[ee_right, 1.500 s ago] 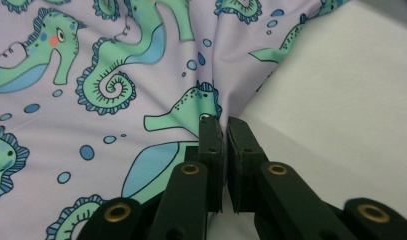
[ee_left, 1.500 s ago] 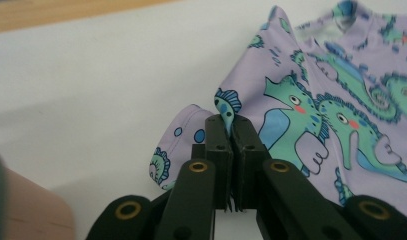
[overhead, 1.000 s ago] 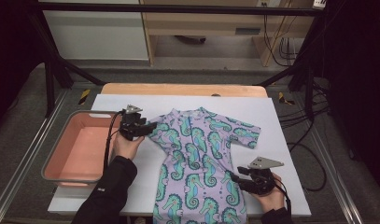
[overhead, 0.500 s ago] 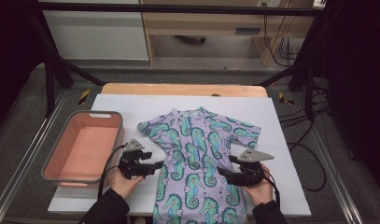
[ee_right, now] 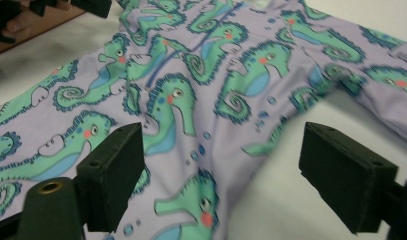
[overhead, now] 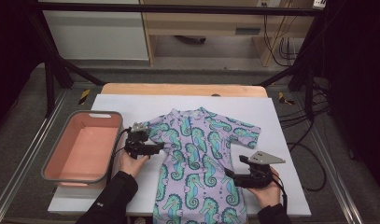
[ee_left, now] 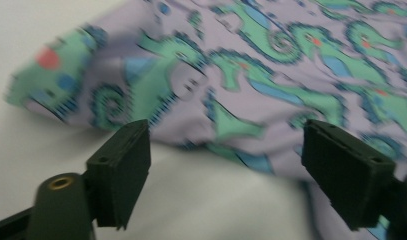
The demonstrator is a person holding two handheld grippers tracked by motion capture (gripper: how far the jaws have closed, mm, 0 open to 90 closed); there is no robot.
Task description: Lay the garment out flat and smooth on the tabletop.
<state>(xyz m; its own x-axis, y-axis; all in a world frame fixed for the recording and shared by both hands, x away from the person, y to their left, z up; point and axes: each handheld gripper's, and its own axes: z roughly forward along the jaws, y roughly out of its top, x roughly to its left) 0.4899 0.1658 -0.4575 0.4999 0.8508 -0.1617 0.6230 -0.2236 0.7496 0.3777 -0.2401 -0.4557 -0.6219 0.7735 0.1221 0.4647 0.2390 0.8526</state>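
Note:
A lilac child's garment printed with green seahorses lies spread flat on the white table cover, neck toward the far side. My left gripper stands open at the garment's left side, just below the left sleeve; its jaws frame the armpit fold with nothing between them. My right gripper is open at the garment's right edge, low on the body, jaws wide over the printed cloth and bare table. Neither holds the fabric.
A pink tub with a grey rim sits at the table's left edge, close to my left hand. Cables trail off the right side. Beyond the wooden far edge are a metal frame and cabinets.
My left gripper dropped from the left sleeve toward the near side, then came back up beside the armpit. My right gripper shifted slightly along the garment's right edge. The garment lies flatter.

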